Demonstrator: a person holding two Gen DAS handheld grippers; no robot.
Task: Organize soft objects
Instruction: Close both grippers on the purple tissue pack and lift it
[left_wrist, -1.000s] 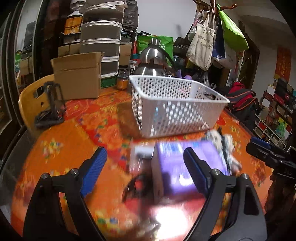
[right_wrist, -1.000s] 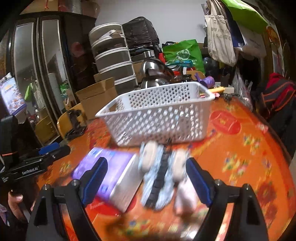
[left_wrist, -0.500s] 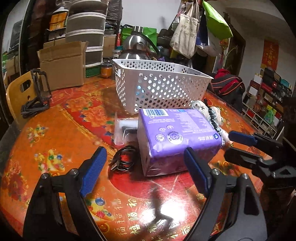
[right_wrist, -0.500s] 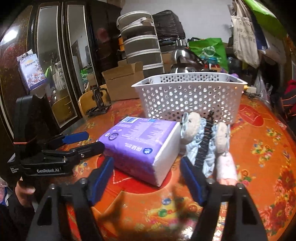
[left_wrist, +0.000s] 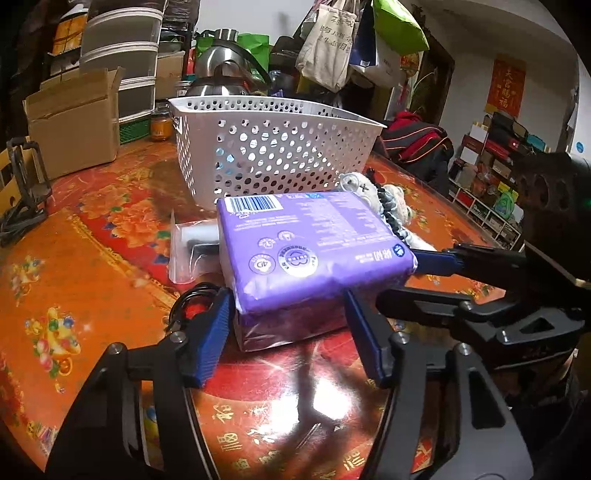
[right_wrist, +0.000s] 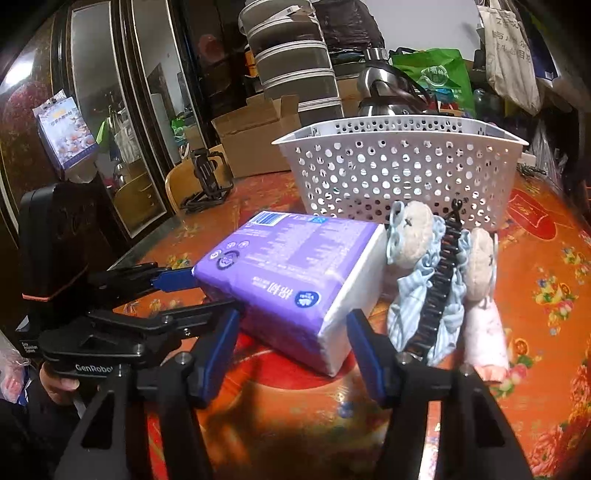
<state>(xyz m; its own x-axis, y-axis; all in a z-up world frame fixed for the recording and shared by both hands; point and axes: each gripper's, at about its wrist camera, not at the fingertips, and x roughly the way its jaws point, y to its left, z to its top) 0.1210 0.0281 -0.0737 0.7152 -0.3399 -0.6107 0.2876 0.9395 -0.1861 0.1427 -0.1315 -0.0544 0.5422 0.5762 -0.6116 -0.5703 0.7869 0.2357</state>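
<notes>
A: Looking at the purple tissue pack (left_wrist: 310, 243): lying flat on the surface (left_wrist: 92, 240), just in front of the white basket (left_wrist: 266, 147), with the plush toy (right_wrist: 424, 273) pressing against 1 side.

B: Straddling its near end with the left tongs (left_wrist: 287, 299), spread open, 2 pads flanking the corners, gripping nothing. Doing likewise at another corner with the right tongs (right_wrist: 292, 317), also open and empty.

A: Judging the step as closing on the pack for a lift into the basket?

B: Probably. Advising against pinching with both pairs at once from crossing angles, risking a twisted wrapper. Pushing 1 pair deeper first, getting pads onto the flat sides rather than the rounded corners.

A: Squeezing gently, then?

B: Squeezing firmly enough to allow for the soft fill giving way, while watching the film for slipping. Lifting level, clearing the basket rim, avoiding dragging the toy or snagging the black cable (left_wrist: 188, 299) beside the left pad.

A: Pads making contact?

B: Not being able to tell from either view.
</notes>
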